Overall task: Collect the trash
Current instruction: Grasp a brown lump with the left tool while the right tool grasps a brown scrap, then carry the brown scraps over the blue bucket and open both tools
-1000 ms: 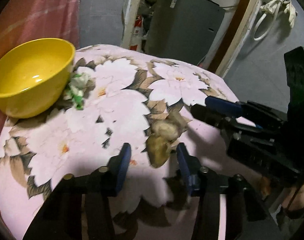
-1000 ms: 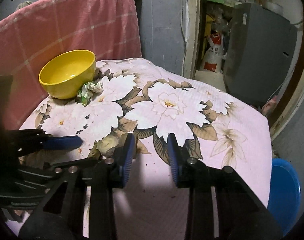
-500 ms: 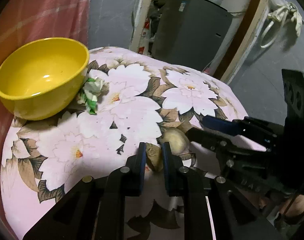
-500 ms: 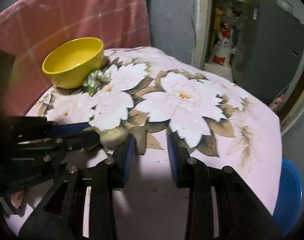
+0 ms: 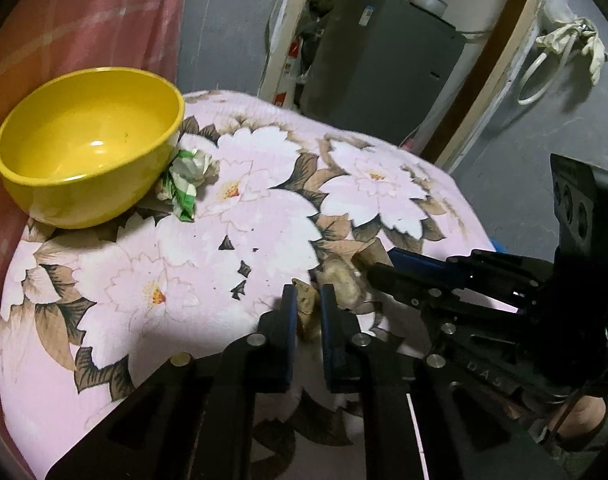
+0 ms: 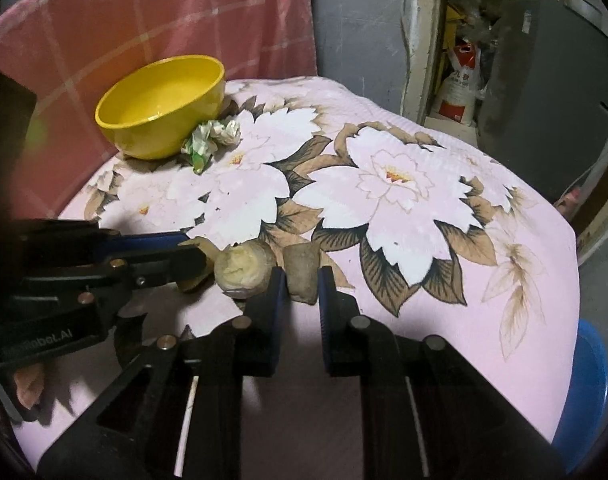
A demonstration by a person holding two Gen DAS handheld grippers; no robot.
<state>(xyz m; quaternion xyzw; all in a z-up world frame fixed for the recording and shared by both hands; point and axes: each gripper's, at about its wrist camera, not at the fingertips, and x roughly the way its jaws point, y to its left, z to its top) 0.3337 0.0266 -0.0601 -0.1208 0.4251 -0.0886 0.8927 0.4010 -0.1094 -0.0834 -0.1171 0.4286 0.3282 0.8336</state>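
Observation:
On the pink floral tablecloth (image 5: 104, 320) my left gripper (image 5: 308, 294) has a brown peel scrap (image 5: 306, 306) between its pads, and its jaws are closing on it. Beside it lies a pale round lump (image 5: 344, 280), loose. My right gripper (image 6: 301, 276) is shut on a brown chunk (image 6: 300, 260); the lump (image 6: 246, 266) sits just left of its fingers. Each gripper shows in the other's view: the right gripper (image 5: 382, 262) comes in from the right, the left gripper (image 6: 196, 254) from the left. A crumpled green-and-white wrapper (image 5: 186, 180) leans against a yellow bowl (image 5: 84, 204).
The bowl (image 6: 164, 136) stands at the table's far left, in front of a red checked cloth (image 6: 164, 20). A grey cabinet (image 6: 544, 100) stands beyond the far edge. A blue round object (image 6: 584, 380) sits below the table's right edge.
The left jaws have closed from wide apart onto the brown scrap. The right jaws have closed on the brown chunk. Both grippers have drawn in around the scraps.

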